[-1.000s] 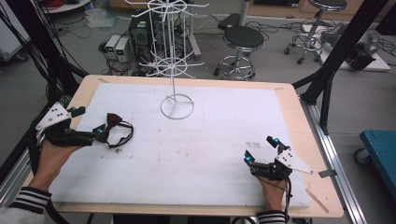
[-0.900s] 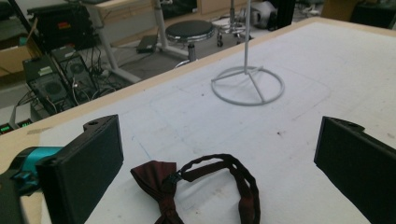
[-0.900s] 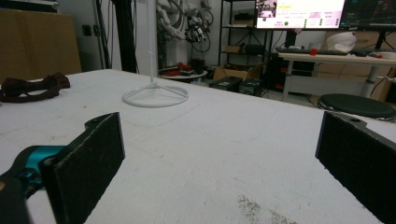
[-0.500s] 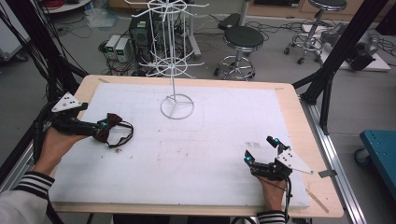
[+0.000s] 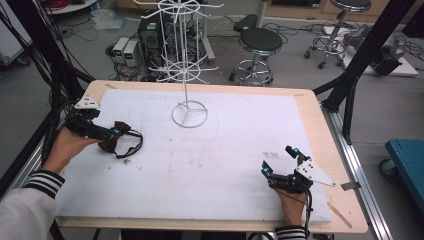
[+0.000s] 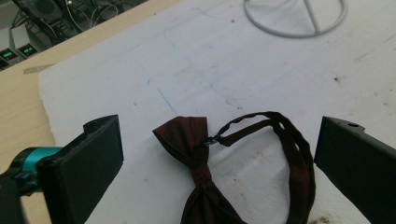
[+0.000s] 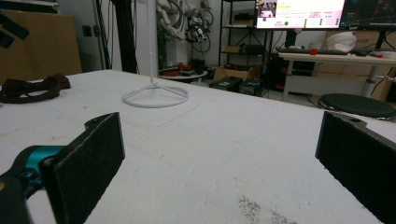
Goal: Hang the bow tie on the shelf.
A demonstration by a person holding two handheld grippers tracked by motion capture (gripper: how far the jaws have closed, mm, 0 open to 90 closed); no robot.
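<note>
A dark red bow tie (image 5: 107, 145) with a looped strap (image 5: 134, 145) lies flat on the white mat at the left. My left gripper (image 5: 118, 133) hovers right over it, open. In the left gripper view the bow tie (image 6: 201, 173) and its strap (image 6: 299, 158) lie between the spread jaws of the left gripper (image 6: 219, 128), untouched. My right gripper (image 5: 278, 161) rests near the front right of the mat, open and holding nothing; the right gripper (image 7: 219, 121) faces the bow tie (image 7: 32, 88) far off at the left.
A white wire display stand (image 5: 185, 85) rises from a ring base (image 6: 280, 33) at the back middle of the mat (image 5: 240, 130); the base (image 7: 140, 103) is well ahead of the right gripper. Beyond the wooden table edge (image 5: 320, 115) are stools and cables.
My left hand has moved forward and to the right, bringing its open jaws over the bow tie. The right gripper has stayed put.
</note>
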